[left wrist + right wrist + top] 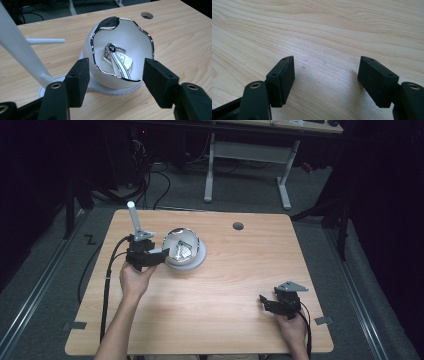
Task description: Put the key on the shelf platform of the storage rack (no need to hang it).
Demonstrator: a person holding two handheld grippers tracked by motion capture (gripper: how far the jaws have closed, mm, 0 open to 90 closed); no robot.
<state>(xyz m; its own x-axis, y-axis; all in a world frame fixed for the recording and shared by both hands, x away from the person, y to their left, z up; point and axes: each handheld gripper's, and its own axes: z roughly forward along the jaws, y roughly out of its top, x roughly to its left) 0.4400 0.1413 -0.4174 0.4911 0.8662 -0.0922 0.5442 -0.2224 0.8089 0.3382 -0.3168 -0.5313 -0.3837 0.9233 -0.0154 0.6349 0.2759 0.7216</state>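
- Our left gripper (113,82) stood with its jaws spread wide on either side of the bowl (120,47), one pad by each flank; we could not tell whether they touched it yet.
- The bowl (white, with a wavy silver rim) sat on a round white base (100,88) left of the middle of the table (225,290), with a slanted white post (134,217) just to its left.
- Inside the bowl lay a small silvery ring-like piece (112,50) on a striped strap; we left it untouched.
- Our right gripper (270,302) rested far from the bowl, near the table's front right corner, jaws apart and empty over bare wood.
- We judged the work barely begun: the bowl was framed but not gripped, so closing, lifting and moving all remained.
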